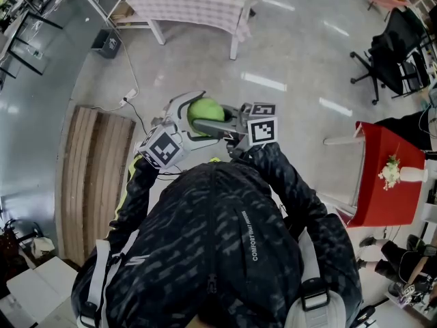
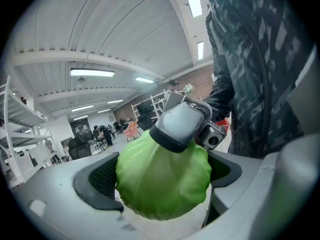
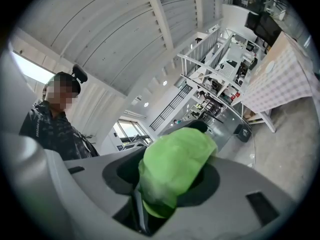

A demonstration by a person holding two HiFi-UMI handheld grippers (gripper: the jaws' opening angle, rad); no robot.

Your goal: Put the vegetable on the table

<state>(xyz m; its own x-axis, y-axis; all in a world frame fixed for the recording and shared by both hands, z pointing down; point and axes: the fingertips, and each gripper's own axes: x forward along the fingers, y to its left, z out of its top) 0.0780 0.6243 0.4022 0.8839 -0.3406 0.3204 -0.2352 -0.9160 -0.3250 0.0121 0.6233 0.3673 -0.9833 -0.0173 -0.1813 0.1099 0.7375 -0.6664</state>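
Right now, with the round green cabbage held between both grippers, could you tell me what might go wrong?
The round green cabbage is pinched by the left gripper and right gripper together over the grey floor; its smooth curved leaves could slip out. The checked-cloth table stands well ahead, so during the carry the grippers may drift apart and drop it.

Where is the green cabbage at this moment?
In the head view, the cabbage sits mid-frame, clamped between the left hand-held gripper and the right hand-held gripper, above the floor.
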